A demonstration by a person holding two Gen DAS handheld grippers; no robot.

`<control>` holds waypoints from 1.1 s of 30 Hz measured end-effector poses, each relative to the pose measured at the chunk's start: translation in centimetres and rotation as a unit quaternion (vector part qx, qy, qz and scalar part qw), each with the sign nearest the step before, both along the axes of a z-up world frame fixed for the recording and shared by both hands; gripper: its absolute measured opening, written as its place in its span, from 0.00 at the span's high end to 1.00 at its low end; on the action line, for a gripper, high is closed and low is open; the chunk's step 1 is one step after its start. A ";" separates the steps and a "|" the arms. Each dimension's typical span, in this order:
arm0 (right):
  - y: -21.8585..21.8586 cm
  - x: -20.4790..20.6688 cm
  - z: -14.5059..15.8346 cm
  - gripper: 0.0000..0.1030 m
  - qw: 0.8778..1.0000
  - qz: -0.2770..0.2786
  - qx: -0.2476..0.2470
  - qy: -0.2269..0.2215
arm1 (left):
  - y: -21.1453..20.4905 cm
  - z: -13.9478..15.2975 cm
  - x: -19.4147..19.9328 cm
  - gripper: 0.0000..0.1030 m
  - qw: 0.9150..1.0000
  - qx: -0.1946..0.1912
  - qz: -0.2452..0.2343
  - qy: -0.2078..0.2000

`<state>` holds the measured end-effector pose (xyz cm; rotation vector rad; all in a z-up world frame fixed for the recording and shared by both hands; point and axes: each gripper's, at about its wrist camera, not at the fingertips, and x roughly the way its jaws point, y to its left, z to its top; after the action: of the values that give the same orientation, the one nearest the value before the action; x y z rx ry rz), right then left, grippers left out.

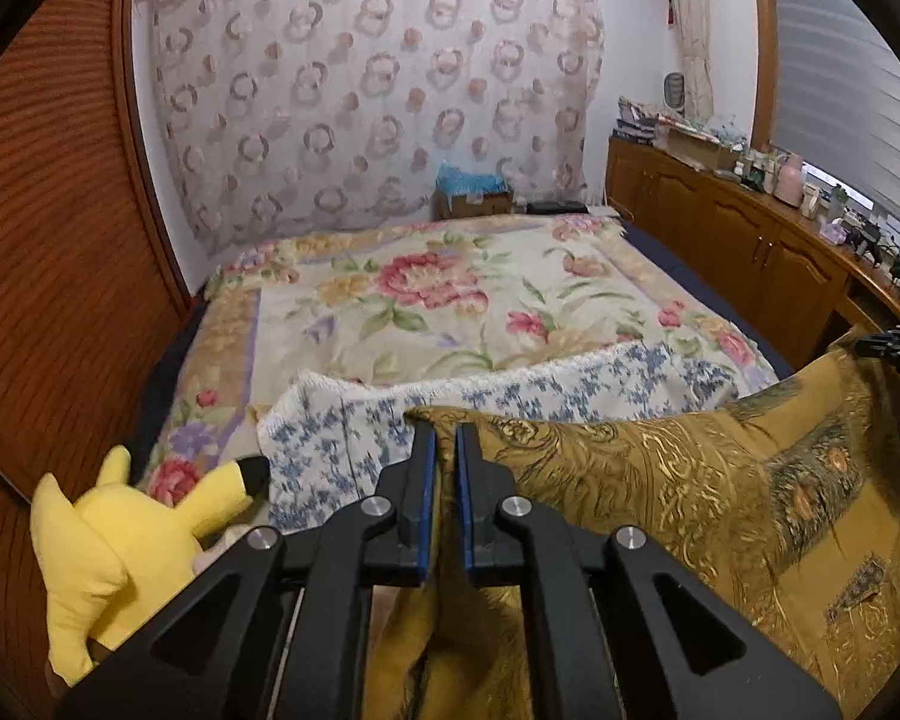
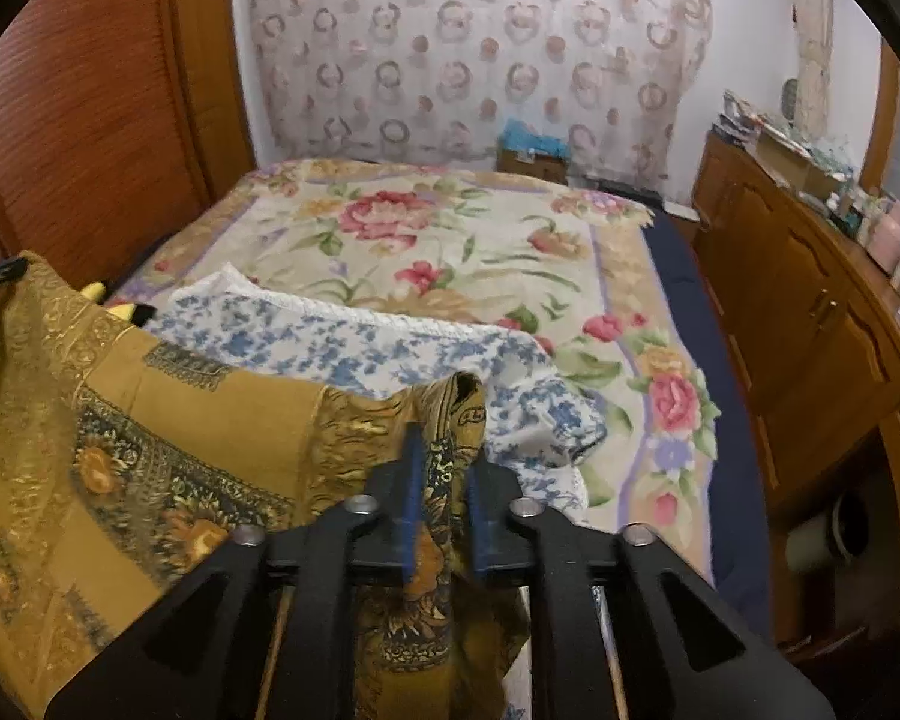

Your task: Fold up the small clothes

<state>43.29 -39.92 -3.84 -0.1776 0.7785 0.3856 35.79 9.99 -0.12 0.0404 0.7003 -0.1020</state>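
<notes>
1. While both claws hang over the near end of the bed [image 1: 390, 312], I have the gold scarf [image 1: 660, 480] stretched between them, one corner in each.
2. My left claw [image 1: 444, 450] is clenched on its corner: the blue pads sit nearly together with the cloth pinched between them.
3. My right claw [image 2: 441, 480] has cloth bunched between its pads, but they stand a little apart; I judge that grip loose, perhaps letting go.
4. The scarf sags across the blue-flowered cloth [image 2: 360, 354], which lies spread on the bed just beyond it.
5. No crease or doubled layer shows in the scarf, so I judge the folding barely begun: it is only being laid out.
6. Left to do: flatten it, fold it, then likely the flowered cloth too.
7. A yellow plush [image 1: 114, 540] lies at the left edge, clear of the work.
</notes>
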 end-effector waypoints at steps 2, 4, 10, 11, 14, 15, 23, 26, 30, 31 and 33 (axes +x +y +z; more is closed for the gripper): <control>0.0 -0.2 -0.3 0.74 1.000 0.001 0.008 0.009 | 0.4 -0.2 -0.4 0.94 1.000 -0.002 0.003 0.010; -0.2 -1.1 -0.3 0.61 1.000 0.004 0.018 0.007 | 0.7 -0.4 -1.1 0.83 1.000 -0.010 -0.003 0.014; -1.5 -5.7 -0.4 0.53 1.000 -0.005 0.031 0.004 | 1.2 -1.3 -5.5 0.57 0.999 -0.014 -0.014 0.026; -1.7 -6.4 -0.5 0.53 0.999 -0.004 0.031 0.006 | 1.2 -1.6 -6.5 0.57 0.999 -0.013 -0.016 0.029; -2.6 -8.9 -1.3 0.53 0.999 -0.009 0.038 0.014 | 1.1 -2.4 -8.6 0.57 0.998 -0.023 -0.029 0.043; -2.8 -9.3 -1.5 0.53 0.999 -0.011 0.041 0.019 | 1.0 -2.7 -9.4 0.57 0.998 -0.021 -0.027 0.048; -4.5 -12.4 -4.1 0.53 0.997 -0.035 0.038 0.052 | 1.4 -4.2 -12.0 0.57 0.998 -0.031 -0.005 0.061; -4.6 -13.0 -4.6 0.54 0.997 -0.031 0.044 0.059 | 1.6 -4.7 -12.5 0.57 0.997 -0.033 0.001 0.066; -3.9 -13.1 -5.4 0.55 0.997 -0.026 0.033 0.067 | 1.7 -5.6 -12.9 0.57 0.997 -0.038 0.002 0.074; -3.8 -13.1 -5.6 0.55 0.997 -0.027 0.031 0.069 | 1.8 -5.8 -13.0 0.57 0.996 -0.037 0.003 0.076; -3.6 -13.0 -6.0 0.55 0.997 -0.027 0.023 0.069 | 1.8 -6.0 -13.1 0.57 0.996 -0.037 0.005 0.078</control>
<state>30.28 -43.55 -9.80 -0.0873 0.9087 0.3670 22.64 11.78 -6.14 -0.0430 0.8527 -0.1217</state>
